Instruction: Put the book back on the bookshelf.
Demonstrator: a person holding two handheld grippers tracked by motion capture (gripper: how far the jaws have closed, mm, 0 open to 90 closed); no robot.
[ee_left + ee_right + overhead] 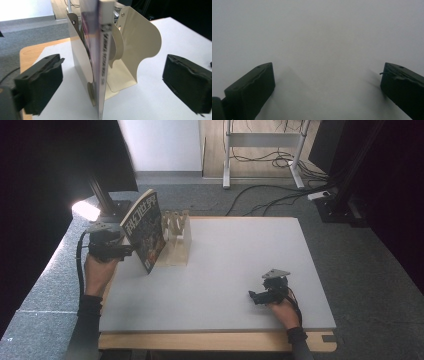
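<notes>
Standing tilted near the table's far-left corner, the magazine (101, 62) leans in the rack (140, 42). Thin, light, floppy and glossy, it seems best pinched at the spine. Left gripper (110, 82) jaws gape around it untouching; right gripper (267, 292) jaws wide, empty.
</notes>
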